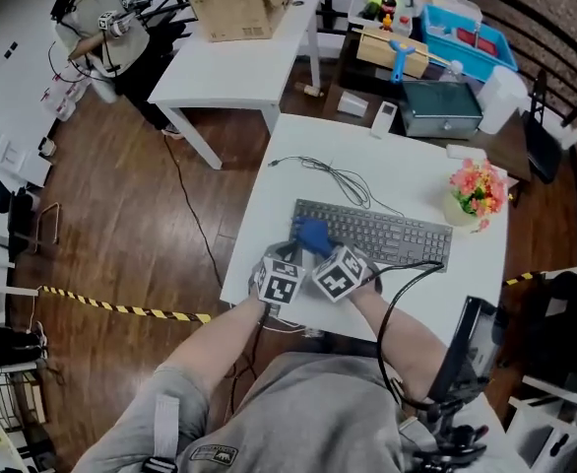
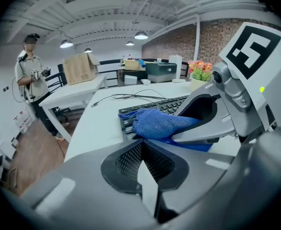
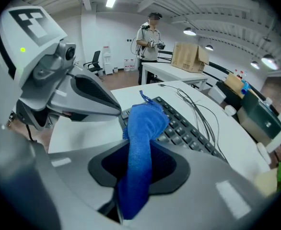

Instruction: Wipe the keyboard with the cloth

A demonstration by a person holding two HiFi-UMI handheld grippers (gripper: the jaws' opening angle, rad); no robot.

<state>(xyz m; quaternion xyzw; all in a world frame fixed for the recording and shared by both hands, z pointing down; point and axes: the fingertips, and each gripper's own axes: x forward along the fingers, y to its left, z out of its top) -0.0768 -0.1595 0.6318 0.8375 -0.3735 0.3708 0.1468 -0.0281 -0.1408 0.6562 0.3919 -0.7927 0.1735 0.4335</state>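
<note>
The right gripper [image 3: 139, 145] is closed on the cloth [image 3: 141, 143], which runs as a narrow blue fold up between its jaws and drapes onto the left end of the keyboard [image 1: 387, 233]. The left gripper [image 2: 140, 146] sits just beside it with its jaws together and nothing between them, near the same end of the board on the table [image 1: 269, 215]; whether it touches the keys cannot be told. The wipe seems to be at its start, with most of the keys to the right not yet covered. The main risk is the hold: only a thin fold is pinched, so dragging over the key edges could snag the cloth and pull it out. Nothing clearly braces the keyboard, so a firm stroke may slide it. The two grippers are close enough to knock together. A long sweep right could also reach the flowers [image 1: 478, 190] near the far end, or tug the cable [image 1: 338, 177]
</note>
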